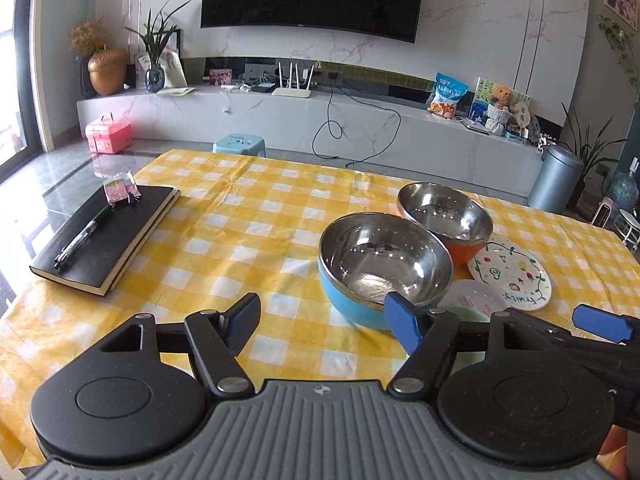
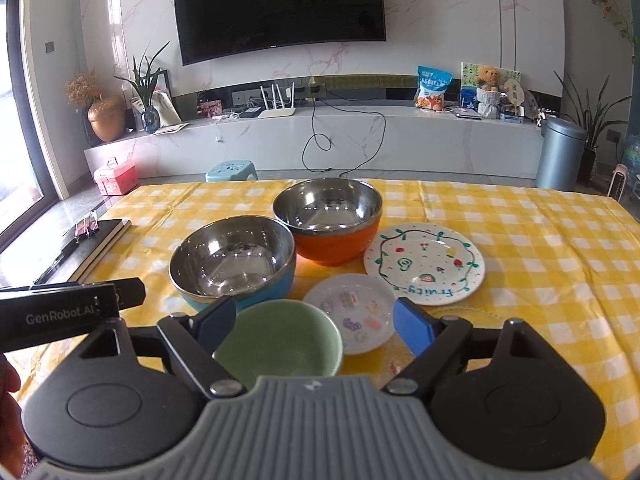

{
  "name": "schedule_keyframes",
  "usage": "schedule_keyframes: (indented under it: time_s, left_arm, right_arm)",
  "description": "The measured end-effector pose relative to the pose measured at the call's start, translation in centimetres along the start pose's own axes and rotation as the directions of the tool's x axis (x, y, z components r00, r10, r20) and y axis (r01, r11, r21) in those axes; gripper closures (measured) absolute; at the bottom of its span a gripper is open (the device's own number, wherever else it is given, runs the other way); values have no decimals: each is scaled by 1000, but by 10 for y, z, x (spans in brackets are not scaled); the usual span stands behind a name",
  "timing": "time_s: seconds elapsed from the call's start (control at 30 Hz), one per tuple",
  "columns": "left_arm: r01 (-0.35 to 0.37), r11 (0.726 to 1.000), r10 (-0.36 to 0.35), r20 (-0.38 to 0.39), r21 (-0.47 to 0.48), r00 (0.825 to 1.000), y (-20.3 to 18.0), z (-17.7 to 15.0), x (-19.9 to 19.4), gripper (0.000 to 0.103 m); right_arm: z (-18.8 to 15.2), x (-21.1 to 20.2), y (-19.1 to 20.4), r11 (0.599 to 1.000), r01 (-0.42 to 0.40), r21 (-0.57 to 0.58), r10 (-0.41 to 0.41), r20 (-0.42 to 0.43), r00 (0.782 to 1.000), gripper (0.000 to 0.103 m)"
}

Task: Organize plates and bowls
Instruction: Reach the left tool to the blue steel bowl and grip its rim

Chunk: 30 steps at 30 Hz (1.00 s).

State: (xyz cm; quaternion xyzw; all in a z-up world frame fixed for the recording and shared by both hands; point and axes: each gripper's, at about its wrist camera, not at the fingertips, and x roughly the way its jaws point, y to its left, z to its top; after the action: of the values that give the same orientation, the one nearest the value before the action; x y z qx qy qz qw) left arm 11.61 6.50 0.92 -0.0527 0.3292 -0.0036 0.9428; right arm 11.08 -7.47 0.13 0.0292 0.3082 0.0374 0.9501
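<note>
A blue steel bowl and an orange steel bowl stand side by side on the yellow checked tablecloth. A white "fruity" plate lies right of them. A small patterned plate and a green bowl lie nearer. My left gripper is open and empty, just left of the blue bowl. My right gripper is open, its fingers either side of the green bowl and small plate, above them.
A black notebook with a pen and clips lies at the table's left side. The left gripper's body shows in the right wrist view. Beyond the table are a TV bench, a blue stool and a bin.
</note>
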Motion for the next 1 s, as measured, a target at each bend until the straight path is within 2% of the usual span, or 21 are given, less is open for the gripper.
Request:
schedule_keyframes:
  time_s: [0.1,0.17,0.43,0.57,0.63,0.77,1.0]
  left_arm:
    - [0,1000,0,-3,-6,1000,3,8,9,21]
    - [11,1000,-11,-7,-21,1000,5,14,17,23]
    - [41,995,-43,-23,-95,999,9,34,51,41]
    - [56,990,-63,-52,-127,997,11,36,72,48]
    - [33,992,-42,-70,-125,997,12,36,81,56]
    - [44,989,-59,-104,-142,993,15,33,94,65]
    - [48,989,-67,-136,-138,988,12,32,103,89]
  right_arm:
    - [5,14,4,1000,-7,1,7,-5,1000,20]
    - [10,23,6,1000,-15,4,15,-4,1000,26]
    - [26,62,4,997,-20,78,21,-20,1000,46]
    - [31,81,0,994,-14,106,18,-35,999,52]
    - [33,89,-1,993,-19,117,25,-49,999,57]
    - [35,104,0,989,-37,143,50,-85,995,62]
    - [31,121,4,980,-54,191,82,-143,986,88]
